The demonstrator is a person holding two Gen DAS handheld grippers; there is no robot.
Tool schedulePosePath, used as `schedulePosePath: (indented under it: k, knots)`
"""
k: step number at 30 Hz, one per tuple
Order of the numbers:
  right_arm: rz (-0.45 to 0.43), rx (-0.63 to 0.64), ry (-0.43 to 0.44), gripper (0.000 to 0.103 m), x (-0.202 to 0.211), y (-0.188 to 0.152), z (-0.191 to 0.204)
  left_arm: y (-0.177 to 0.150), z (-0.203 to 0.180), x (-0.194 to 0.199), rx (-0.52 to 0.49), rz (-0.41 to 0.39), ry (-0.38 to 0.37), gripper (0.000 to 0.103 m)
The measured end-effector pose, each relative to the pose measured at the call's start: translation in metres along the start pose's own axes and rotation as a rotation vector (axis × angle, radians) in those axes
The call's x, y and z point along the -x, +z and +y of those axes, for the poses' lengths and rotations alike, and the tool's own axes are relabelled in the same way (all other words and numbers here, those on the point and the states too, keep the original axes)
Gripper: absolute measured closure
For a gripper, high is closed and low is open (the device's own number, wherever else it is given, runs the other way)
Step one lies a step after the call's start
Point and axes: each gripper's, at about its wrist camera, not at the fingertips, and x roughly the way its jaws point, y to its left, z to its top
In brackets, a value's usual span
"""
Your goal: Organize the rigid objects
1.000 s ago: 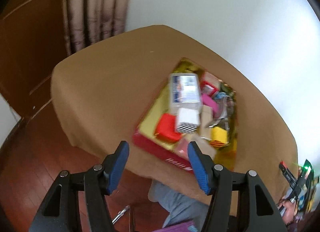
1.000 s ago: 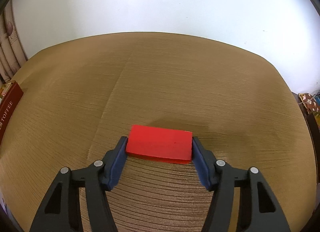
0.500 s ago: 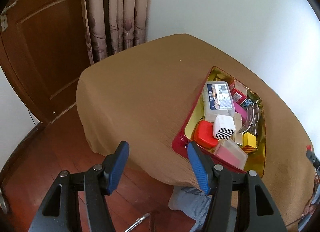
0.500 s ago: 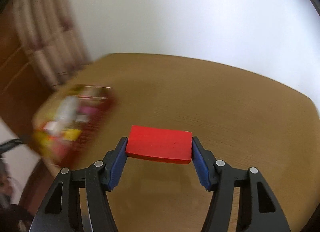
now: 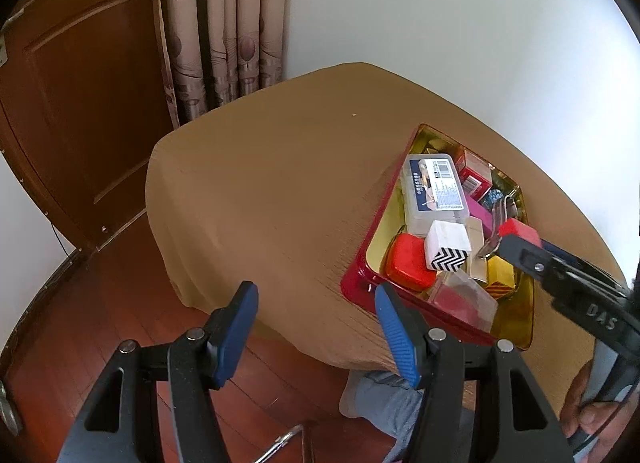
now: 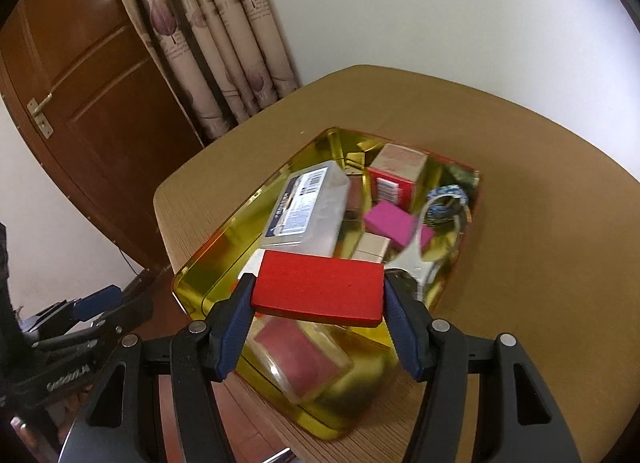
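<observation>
My right gripper [image 6: 318, 295] is shut on a flat red block [image 6: 318, 290] and holds it above the near part of a gold-lined red tin tray [image 6: 248, 199]. The tray holds a clear plastic case [image 6: 306, 207], a pink block [image 6: 390, 221], a red-and-white box [image 6: 394, 175] and other small items. In the left wrist view the tray [image 5: 370, 251] sits at the right, with the red block [image 5: 518, 229] and right gripper over it. My left gripper [image 5: 312, 327] is open and empty, off the table's edge, left of the tray.
The tray sits on a round table with a tan cloth [image 5: 272, 183]. A wooden door [image 5: 72, 111] and patterned curtains [image 5: 228, 23] stand behind it. A white wall lies to the right. Wooden floor [image 5: 100, 311] lies below the table edge.
My right gripper has swung left with the red block, from over bare tablecloth to above the tray. My left gripper has drawn back and left from the tray.
</observation>
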Motion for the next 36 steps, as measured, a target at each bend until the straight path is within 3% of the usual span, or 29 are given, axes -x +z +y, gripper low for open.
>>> schedulePosePath:
  k: [9, 21, 26, 30, 36]
  knots:
    - [0.013, -0.024, -0.012, 0.044, -0.022, 0.002, 0.002, 0.002, 0.008, -0.013, 0.034, 0.049, -0.03, 0.041]
    - [-0.025, -0.033, -0.051, 0.042, -0.019, 0.001, 0.001, 0.002, 0.0, -0.01, 0.004, 0.027, -0.008, 0.041]
    - [-0.086, -0.009, -0.098, 0.032, 0.003, -0.002, 0.01, 0.003, -0.003, 0.0, -0.007, -0.025, -0.008, 0.041]
    - [-0.183, 0.023, -0.179, 0.017, 0.03, -0.008, 0.021, 0.001, -0.005, 0.014, -0.002, -0.1, -0.028, 0.041]
    - [-0.312, 0.087, -0.311, 0.006, 0.069, -0.022, 0.041, -0.002, -0.009, 0.037, -0.001, -0.227, -0.061, 0.041]
